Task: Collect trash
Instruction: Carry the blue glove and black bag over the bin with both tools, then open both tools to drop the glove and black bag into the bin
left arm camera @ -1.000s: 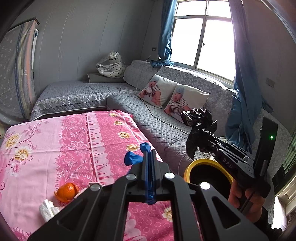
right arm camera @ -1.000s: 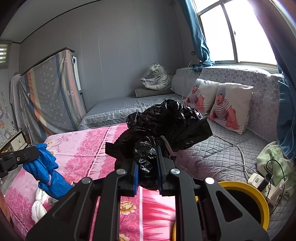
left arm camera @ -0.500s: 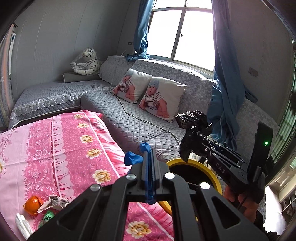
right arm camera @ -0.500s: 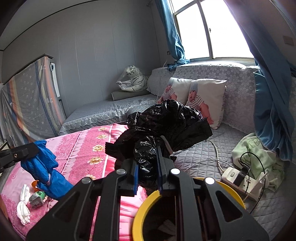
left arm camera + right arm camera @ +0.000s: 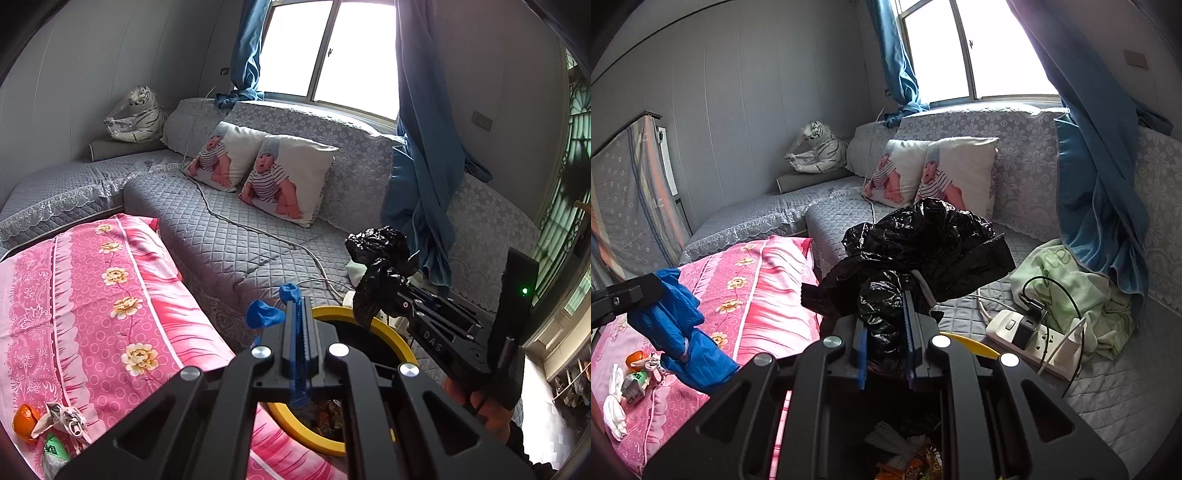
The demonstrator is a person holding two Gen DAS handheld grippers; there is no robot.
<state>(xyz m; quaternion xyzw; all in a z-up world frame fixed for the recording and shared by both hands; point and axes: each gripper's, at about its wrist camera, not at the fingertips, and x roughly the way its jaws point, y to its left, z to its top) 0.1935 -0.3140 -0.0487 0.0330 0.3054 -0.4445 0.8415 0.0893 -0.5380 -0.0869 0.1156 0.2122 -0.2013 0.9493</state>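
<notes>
Tongs, both sets, are clamped on trash. My left tongs [image 5: 295, 306] pinch a crumpled blue glove [image 5: 264, 314], which bulges out past the tips; in the right wrist view the same glove [image 5: 679, 332] hangs limp from the left tongs [image 5: 646, 295] over the pink floral bedspread [image 5: 768, 295]. My right tongs [image 5: 886, 328] grip a bunched black plastic bag [image 5: 923, 243]; from the left view that bag [image 5: 380, 273] sits just above the far rim of the yellow-rimmed bin [image 5: 332, 314], with the right tongs [image 5: 391, 299] behind it and a hand [image 5: 487, 410] on the handle.

Bin is directly below both tools; in the right view I see only a sliver of its rim [image 5: 971, 345] and some wrappers inside.

Loose trash on the bedspread: orange peel [image 5: 24, 424], crumpled tissue [image 5: 62, 424], a small green-labelled carton [image 5: 633, 386], white tissue [image 5: 615, 413].

Power strip [image 5: 1030, 343] lies on the grey sofa [image 5: 229, 243], beside the bin.
</notes>
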